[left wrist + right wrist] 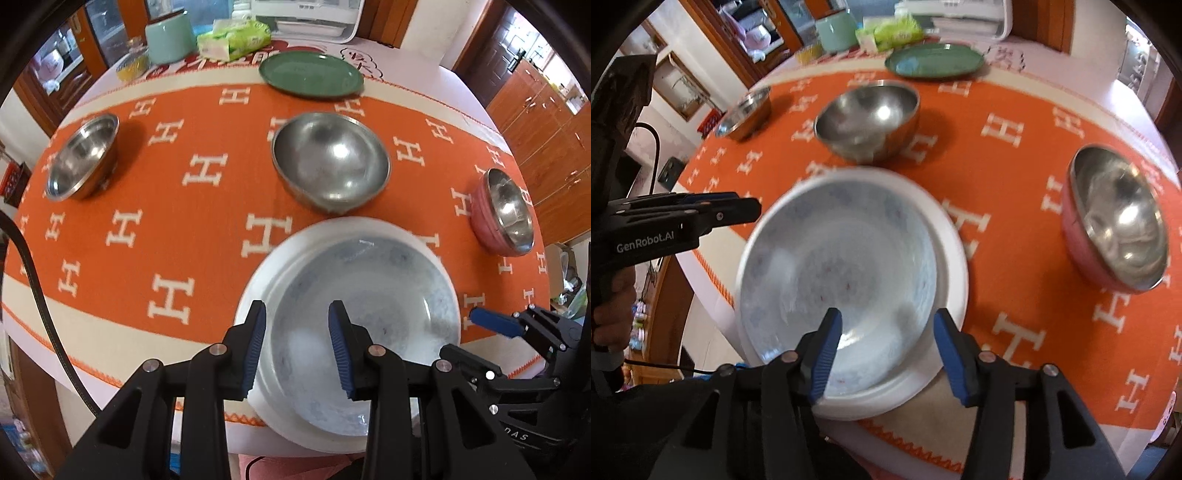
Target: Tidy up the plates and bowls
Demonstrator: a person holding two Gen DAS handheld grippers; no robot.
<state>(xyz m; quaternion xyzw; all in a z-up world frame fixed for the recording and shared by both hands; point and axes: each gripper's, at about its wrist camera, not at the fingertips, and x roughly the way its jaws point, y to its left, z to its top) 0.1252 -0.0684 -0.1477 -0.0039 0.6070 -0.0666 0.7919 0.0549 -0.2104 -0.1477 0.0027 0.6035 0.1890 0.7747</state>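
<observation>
Both hand-held grippers, left (297,347) and right (886,356), hang empty with jaws apart above the stacked white dishes (354,295) at the counter's (177,229) near edge; the steel bowl (330,160) lies at twelve o'clock, equally near both.

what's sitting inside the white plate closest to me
A pale blue patterned bowl sits in the white plate, off centre. The bowl looks empty; the plate's surface beneath it is hidden.
</observation>
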